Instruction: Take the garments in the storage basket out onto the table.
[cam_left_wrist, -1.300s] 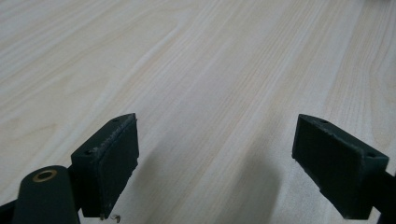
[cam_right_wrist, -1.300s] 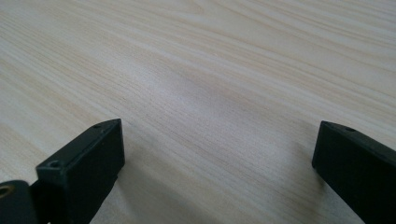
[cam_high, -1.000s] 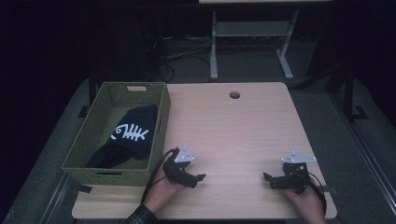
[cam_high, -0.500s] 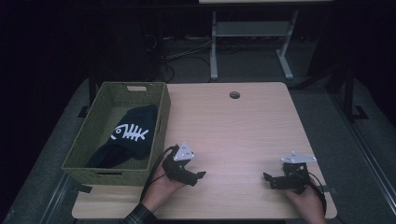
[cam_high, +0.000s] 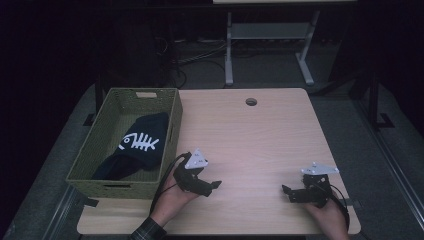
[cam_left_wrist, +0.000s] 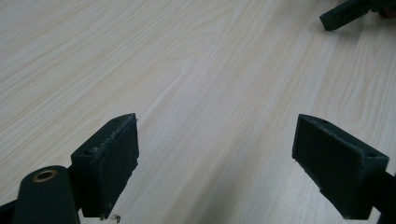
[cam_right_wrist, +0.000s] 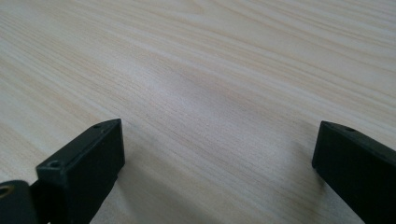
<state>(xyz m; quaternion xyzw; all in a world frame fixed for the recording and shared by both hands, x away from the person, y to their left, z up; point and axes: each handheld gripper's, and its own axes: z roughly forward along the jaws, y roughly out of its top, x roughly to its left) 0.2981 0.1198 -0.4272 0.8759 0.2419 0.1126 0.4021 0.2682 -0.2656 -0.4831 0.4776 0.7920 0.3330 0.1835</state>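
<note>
1. At the near edge of the table (cam_high: 260, 130) I have both grippers resting low on the bare wood; the left gripper (cam_high: 212, 184) sits just beside the basket's near right corner, the right gripper (cam_high: 286, 190) well apart from it toward the table's right side.
2. In the left gripper view I see its 2 jaws spread wide with only pale wood grain between them, so the left gripper (cam_left_wrist: 215, 154) is open and grips nothing; the tip of the right gripper (cam_left_wrist: 345, 14) shows at the top right corner of that view.
3. In the right gripper view the right gripper (cam_right_wrist: 217, 158) is likewise open, its 2 jaws wide apart over bare wood; nothing lies between them.
4. The green woven basket (cam_high: 107, 181) stands along the table's left edge; inside it lies a dark cloth item (cam_high: 137, 147) with a white fish-skeleton print, bunched toward the near half of the basket.
5. Neither gripper touches the basket or the cloth; the left one is the nearer of the 2.
6. A round cable hole (cam_high: 251, 102) sits near the table's far edge.
</note>
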